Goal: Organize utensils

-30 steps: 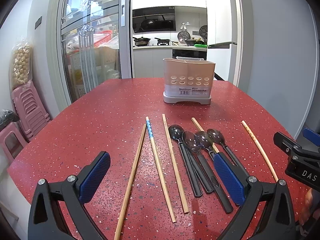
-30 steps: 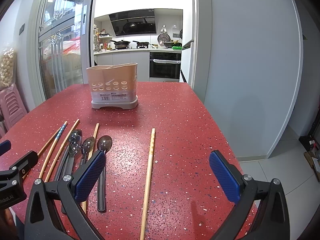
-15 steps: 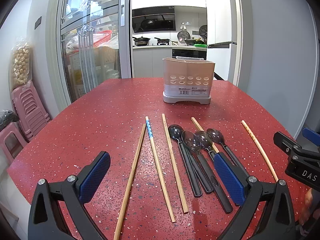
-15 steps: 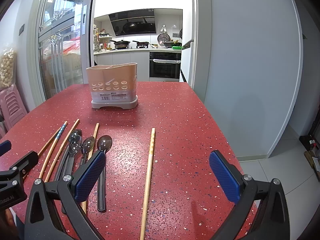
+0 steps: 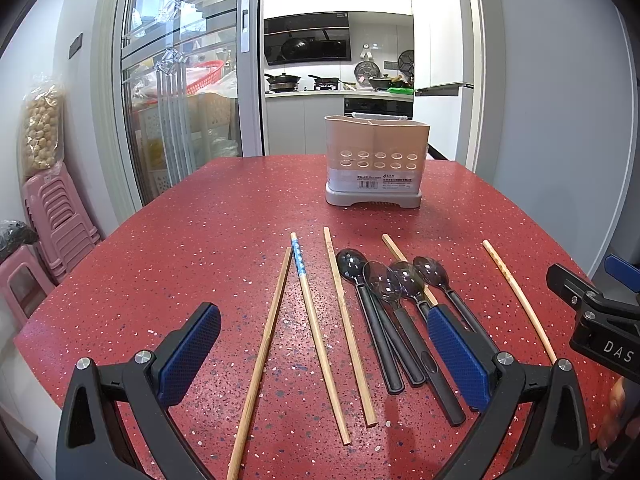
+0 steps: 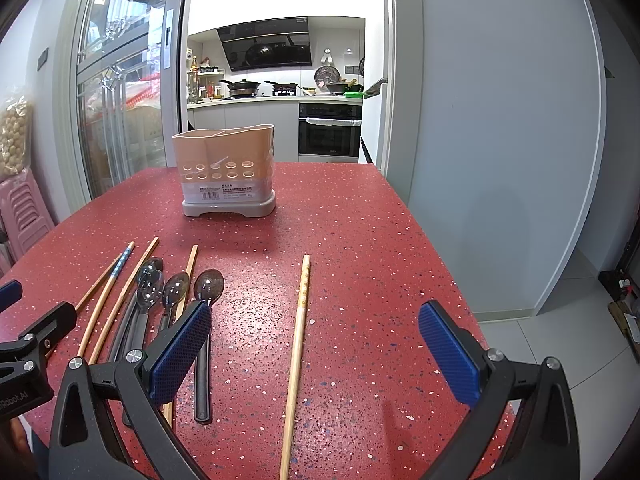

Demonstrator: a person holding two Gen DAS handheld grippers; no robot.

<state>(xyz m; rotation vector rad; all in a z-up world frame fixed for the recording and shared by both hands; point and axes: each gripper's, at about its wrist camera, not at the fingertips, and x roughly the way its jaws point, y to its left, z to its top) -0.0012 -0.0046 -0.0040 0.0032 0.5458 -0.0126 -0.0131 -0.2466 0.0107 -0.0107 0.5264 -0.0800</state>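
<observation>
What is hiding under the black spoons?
A wooden chopstick lies under the black spoons. Its far end pokes out beyond the bowls. The rest is covered by the handles, so I cannot see its near end.

Red speckled table (image 5: 224,248) bears utensil holder (image 5: 376,160), chopsticks (image 5: 316,332), spoons (image 5: 384,312).
</observation>
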